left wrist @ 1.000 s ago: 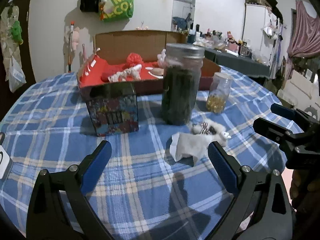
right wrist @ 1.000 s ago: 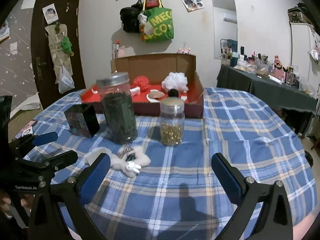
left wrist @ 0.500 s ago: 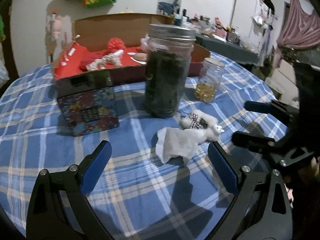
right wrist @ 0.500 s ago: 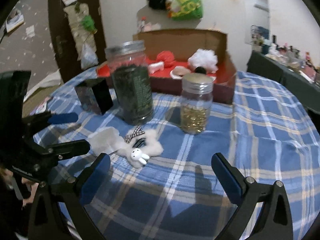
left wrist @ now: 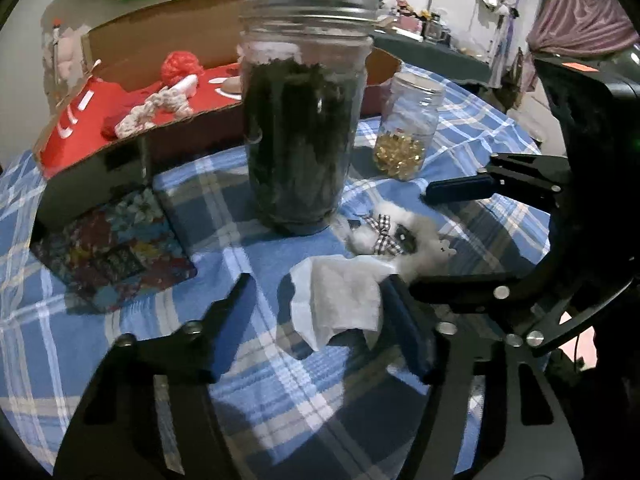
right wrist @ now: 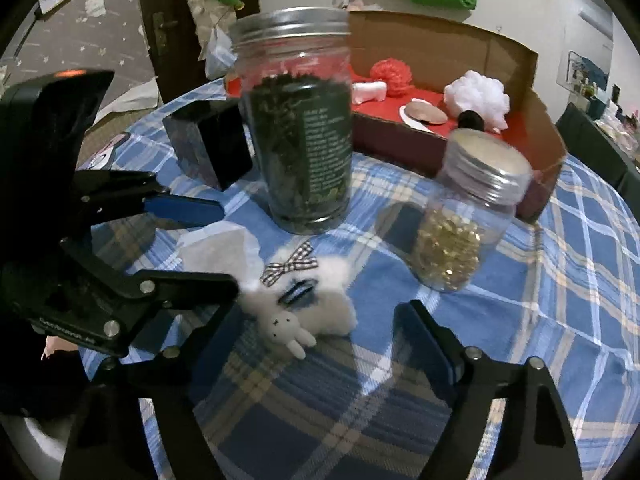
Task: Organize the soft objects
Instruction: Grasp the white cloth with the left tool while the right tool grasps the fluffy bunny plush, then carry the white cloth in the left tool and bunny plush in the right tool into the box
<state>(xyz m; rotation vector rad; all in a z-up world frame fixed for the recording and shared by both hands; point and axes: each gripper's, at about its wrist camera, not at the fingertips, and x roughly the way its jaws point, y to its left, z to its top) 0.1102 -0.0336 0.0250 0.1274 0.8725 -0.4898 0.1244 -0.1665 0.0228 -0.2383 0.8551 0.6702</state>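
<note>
Both grippers have dropped closer, jaws narrowing but gripping nothing: left gripper (left wrist: 316, 312) straddles the tissue (left wrist: 340, 304), right gripper (right wrist: 320, 320) the plush (right wrist: 308, 312), both mid-table and unboxed, box (right wrist: 536, 128) at the far edge.

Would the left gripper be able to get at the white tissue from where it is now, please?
Probably yes. The left gripper has been closing with the tissue between its fingers, though a firm pinch isn't clear. The right gripper works the fluffy toy alongside.
</note>
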